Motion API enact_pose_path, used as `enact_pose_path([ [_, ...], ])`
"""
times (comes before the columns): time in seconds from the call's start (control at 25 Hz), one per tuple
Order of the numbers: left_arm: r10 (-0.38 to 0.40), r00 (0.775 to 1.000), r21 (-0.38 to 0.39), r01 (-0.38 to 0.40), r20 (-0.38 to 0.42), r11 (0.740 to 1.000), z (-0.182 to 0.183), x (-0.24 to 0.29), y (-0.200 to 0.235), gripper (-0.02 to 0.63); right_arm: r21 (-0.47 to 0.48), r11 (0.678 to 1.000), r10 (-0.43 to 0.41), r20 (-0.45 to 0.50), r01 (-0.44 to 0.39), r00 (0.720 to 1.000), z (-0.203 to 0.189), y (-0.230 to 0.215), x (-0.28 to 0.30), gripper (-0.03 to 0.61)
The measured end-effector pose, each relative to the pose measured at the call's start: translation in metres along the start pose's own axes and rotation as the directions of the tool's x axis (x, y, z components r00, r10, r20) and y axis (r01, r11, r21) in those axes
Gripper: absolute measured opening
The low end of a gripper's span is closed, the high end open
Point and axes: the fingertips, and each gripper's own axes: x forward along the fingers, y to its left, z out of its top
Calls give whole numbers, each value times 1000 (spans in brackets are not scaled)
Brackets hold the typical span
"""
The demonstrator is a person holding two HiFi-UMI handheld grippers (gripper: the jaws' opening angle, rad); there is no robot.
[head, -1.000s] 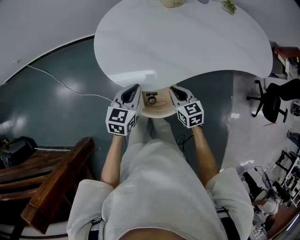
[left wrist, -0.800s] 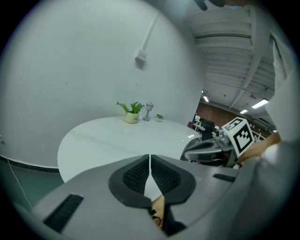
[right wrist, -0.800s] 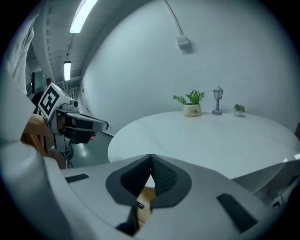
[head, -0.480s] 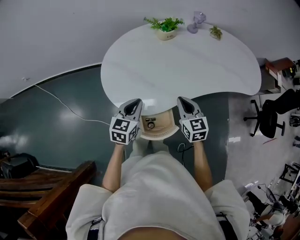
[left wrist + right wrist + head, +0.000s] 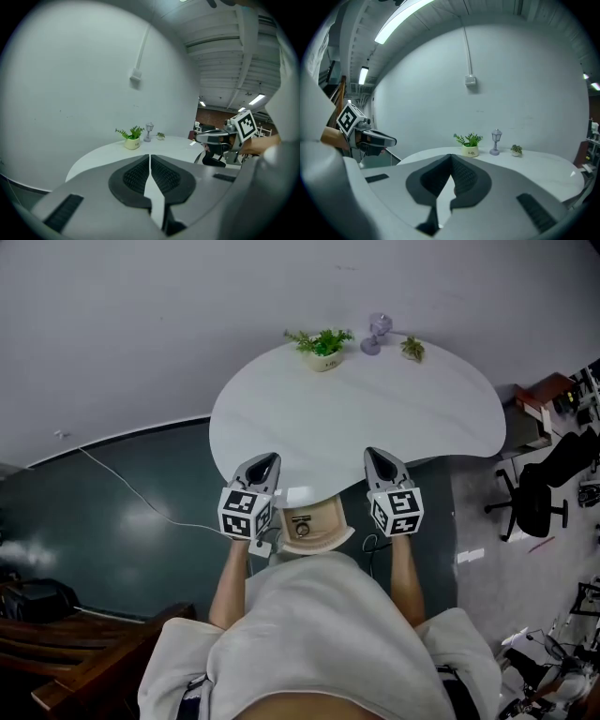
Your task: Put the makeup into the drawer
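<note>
A pale wooden drawer (image 5: 323, 538) stands pulled out under the near edge of the white table (image 5: 375, 409). A small round makeup item (image 5: 302, 518) lies inside it. My left gripper (image 5: 265, 461) hovers over the table edge to the left of the drawer, my right gripper (image 5: 376, 456) to its right. Both are apart from the drawer and the makeup. In the left gripper view the left gripper (image 5: 150, 156) is shut, with nothing between the ribbed pads. The right gripper (image 5: 451, 157) is likewise shut and empty in the right gripper view.
At the table's far edge stand a potted plant (image 5: 322, 345), a small lamp (image 5: 377, 332) and a tiny plant (image 5: 411, 349). A white cable (image 5: 131, 495) runs across the dark floor at left. Dark wooden furniture (image 5: 84, 657) is at lower left, an office chair (image 5: 544, 486) at right.
Both grippers have risen from beside the drawer to above the table's edge and spread a little apart. The head view has pulled back, so more of the table and wall shows.
</note>
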Motion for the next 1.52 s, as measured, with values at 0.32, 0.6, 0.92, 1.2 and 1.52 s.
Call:
enact_pose_path([
  [0.32,10,999,17,-11,34,1000,22,-6,5,18,6,999,-35,46,35,998,22,-11,-8,-3],
  [0.6,12,999,32,-14,50,999,31,-7,8,18,7,999,-53,50,53,997,23,-15,-13,-3],
  [0.92,5,998,40,-8,56,999,37,-5,4,18,2,998,-55,55,55,997,24,-18,-17,-3],
  [1.2,3,998,44,-5,57,999,39,-3,-1,18,-6,999,-49,52,49,997,24,-20,-19,-3],
  [1.52,12,997,33,-14,71,999,39,-4,-1,18,-20,999,-36,50,37,998,27,-20,-16,-3],
])
